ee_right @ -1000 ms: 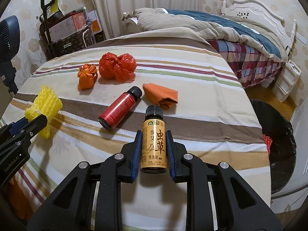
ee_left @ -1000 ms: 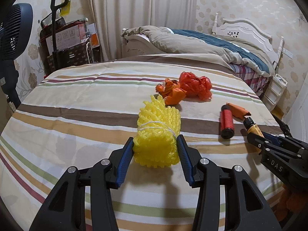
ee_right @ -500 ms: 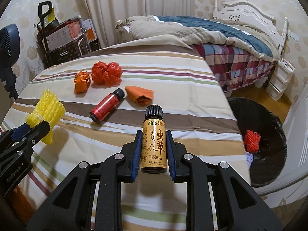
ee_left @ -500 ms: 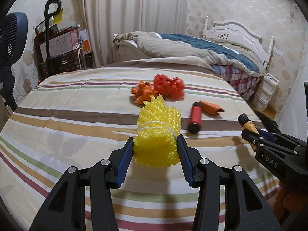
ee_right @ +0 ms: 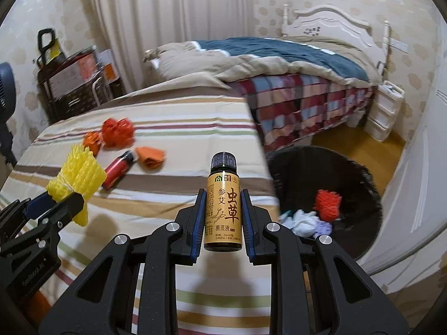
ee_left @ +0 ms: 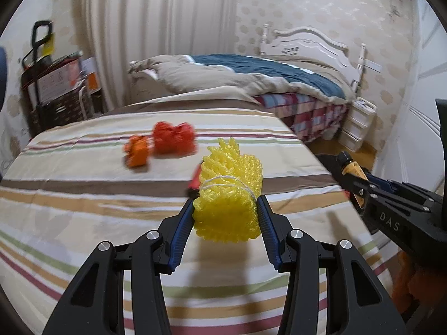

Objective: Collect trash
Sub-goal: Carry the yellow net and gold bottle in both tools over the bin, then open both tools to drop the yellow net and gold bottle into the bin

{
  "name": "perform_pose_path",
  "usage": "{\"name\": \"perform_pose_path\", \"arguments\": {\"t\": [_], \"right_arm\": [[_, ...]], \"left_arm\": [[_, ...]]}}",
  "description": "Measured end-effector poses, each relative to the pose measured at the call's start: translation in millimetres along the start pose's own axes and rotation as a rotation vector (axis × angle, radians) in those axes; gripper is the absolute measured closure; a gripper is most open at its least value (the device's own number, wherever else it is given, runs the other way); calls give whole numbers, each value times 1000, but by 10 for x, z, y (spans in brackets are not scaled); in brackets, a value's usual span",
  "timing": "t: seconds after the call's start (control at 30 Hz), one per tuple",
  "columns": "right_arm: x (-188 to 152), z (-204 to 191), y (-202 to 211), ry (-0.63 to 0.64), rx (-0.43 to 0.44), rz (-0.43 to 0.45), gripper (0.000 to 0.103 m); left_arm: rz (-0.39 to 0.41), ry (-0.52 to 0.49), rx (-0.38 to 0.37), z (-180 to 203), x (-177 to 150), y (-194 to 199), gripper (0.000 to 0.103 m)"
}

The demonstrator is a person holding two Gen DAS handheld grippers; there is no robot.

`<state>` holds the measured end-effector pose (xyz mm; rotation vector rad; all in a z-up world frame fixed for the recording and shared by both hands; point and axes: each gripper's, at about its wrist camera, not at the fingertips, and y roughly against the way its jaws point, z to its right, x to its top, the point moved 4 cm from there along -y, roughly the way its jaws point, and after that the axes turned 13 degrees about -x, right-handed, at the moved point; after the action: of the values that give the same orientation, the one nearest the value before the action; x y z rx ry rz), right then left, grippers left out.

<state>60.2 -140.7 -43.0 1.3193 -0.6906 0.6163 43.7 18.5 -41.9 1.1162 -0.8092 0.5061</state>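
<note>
two tools [ee_left: 225, 217] [ee_right: 223, 217], two bottles [ee_right: 223, 203] [ee_right: 118, 169], one yellow foam net [ee_left: 230, 195], three orange-red wads [ee_right: 117, 132] [ee_right: 93, 141] [ee_right: 151, 155], one bin [ee_right: 360, 173]

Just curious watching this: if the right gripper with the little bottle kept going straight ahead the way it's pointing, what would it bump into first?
Probably the striped bedcover near its right edge; the right gripper holds the small bottle above it. Depth is unclear.

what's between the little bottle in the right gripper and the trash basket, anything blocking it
Nothing visible. The right gripper holds the bottle upright over the striped bed's edge; the black basket sits open on the floor beyond it to the right.
</note>
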Motion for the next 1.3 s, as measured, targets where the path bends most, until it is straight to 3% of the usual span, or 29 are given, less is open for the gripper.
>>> {"name": "perform_pose_path", "arguments": {"t": [0.2, 0.4, 0.67, 1.3], "right_arm": [[69, 480, -102, -68, -69, 8, 80], [97, 873, -292, -112, -125, 0, 80], [80, 1269, -569, -156, -179, -33, 80], [66, 1690, -1007, -202, -226, -89, 80]], "left_arm": [[10, -65, -54, 390, 165, -221, 56], [-13, -55, -128, 687, 310, -545, 56], [-21, -71, -165, 1062, 439, -938, 56], [-82, -129, -149, 1514, 463, -1543, 56]]}}
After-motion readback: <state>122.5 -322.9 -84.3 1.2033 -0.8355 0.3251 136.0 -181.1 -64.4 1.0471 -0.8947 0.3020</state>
